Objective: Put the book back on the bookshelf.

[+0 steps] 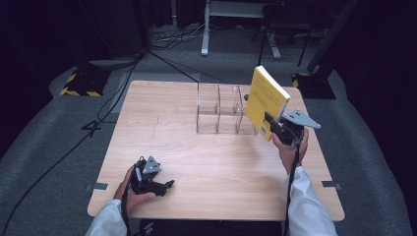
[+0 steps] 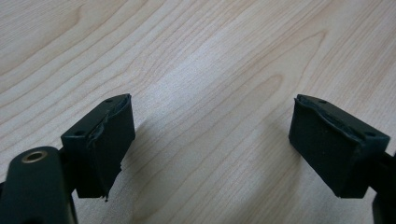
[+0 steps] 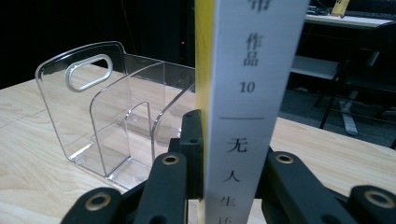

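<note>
OK, my right gripper (image 1: 271, 123) pinches the yellow-covered book (image 1: 265, 102) beside the clear acrylic divider rack (image 1: 220, 110); its own camera reads the white spine (image 3: 252, 93); my left gripper (image 2: 210, 144) is spread over the pale wood table (image 2: 210, 60)

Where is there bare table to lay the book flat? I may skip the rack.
The widest bare patch is the table's left half, between its far left corner and the left gripper. Bare wood also lies in front of the clear rack. It is crowded at the right, where the right gripper holds the yellow book beside the rack.
</note>
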`<state>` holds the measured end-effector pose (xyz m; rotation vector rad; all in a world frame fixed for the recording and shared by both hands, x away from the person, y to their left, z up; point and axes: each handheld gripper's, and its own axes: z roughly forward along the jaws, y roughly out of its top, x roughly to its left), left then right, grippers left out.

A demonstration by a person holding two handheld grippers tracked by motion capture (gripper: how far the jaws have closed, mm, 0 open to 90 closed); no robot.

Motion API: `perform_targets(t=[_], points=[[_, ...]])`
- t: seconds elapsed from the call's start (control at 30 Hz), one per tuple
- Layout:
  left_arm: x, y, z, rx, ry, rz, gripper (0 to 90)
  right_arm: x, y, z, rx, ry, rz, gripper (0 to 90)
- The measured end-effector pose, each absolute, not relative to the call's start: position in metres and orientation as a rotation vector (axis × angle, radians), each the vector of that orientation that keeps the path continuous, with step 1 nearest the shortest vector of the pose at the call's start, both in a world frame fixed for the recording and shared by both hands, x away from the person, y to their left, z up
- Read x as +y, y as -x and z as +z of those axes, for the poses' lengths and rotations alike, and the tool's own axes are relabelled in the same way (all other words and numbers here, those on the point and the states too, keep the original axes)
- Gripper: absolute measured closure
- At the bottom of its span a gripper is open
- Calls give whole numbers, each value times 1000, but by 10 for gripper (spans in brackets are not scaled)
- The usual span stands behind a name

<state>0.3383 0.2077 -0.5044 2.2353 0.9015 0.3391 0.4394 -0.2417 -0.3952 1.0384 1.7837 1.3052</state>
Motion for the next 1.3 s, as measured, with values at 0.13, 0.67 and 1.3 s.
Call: perform_targets(t=[0.13,0.67,1.3], points=[[208,-338,-504,901,-2235,340,150,-237,-445,-393,1782,-1041,1303,766],[208,-338,-504,901,-2235,340,150,-219,-477,-405,1747,-1111,1255,766],[208,-338,-505,901,-2235,344,150,-203,-508,-429,1746,-1165,1203,766]])
